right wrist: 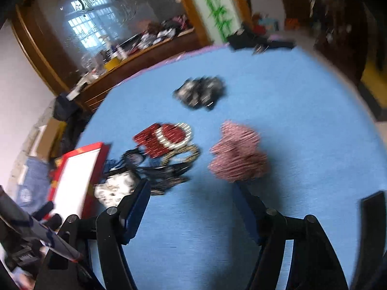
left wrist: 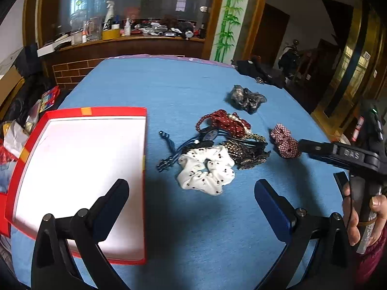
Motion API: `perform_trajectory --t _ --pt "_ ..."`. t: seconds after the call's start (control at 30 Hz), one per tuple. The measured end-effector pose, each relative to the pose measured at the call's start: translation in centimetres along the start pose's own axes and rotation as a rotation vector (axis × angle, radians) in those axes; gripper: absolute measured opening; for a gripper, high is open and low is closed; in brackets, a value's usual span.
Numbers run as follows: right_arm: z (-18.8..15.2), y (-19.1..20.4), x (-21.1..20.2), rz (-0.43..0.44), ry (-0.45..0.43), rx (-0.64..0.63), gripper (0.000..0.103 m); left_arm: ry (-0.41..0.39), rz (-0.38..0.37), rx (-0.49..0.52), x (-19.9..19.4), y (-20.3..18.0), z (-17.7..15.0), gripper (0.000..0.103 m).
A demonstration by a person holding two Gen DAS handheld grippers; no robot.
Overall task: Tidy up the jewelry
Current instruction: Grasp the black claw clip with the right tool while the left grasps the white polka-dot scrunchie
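Observation:
A red box with a white inside lies at the left of the blue table. A heap of hair ties and jewelry lies mid-table: a white dotted scrunchie, a red dotted band with pearls, dark cords, gold-brown pieces. A red checked scrunchie lies to the right, a black-grey one farther back. My left gripper is open and empty above the table's near side. My right gripper is open just before the red checked scrunchie; that view is blurred.
A black garment lies at the table's far right corner. A cluttered wooden counter stands behind the table. Bags and boxes crowd the floor to the left. The box also shows in the right wrist view.

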State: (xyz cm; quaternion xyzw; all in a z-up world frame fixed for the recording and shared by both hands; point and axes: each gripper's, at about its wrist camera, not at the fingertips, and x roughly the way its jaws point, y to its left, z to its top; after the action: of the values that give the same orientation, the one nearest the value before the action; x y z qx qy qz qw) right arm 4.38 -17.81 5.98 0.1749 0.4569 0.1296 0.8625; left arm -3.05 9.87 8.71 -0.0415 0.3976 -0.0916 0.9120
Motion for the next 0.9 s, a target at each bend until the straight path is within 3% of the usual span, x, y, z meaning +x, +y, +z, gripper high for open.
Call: perform_trajectory --t 0.1,0.43,0.73,0.9 --pt "-0.1 0.3 1.6 0.06 0.057 0.042 0.074 -0.005 -0.003 0.023 0.3 -0.6 -0.4 0.103" --pt "-0.3 0.4 5.7 0.133 0.147 0.179 0.07 -0.002 -0.002 0.047 0.7 -0.6 -1.0 0.103" --pt "1.2 2.1 8.7 0.12 0.184 0.178 0.071 0.005 -0.011 0.031 1.3 0.0 -1.1 0.103" --pt "2.9 3.8 9.9 0.083 0.16 0.086 0.071 0.019 -0.006 0.02 2.0 0.3 -1.0 0.103"
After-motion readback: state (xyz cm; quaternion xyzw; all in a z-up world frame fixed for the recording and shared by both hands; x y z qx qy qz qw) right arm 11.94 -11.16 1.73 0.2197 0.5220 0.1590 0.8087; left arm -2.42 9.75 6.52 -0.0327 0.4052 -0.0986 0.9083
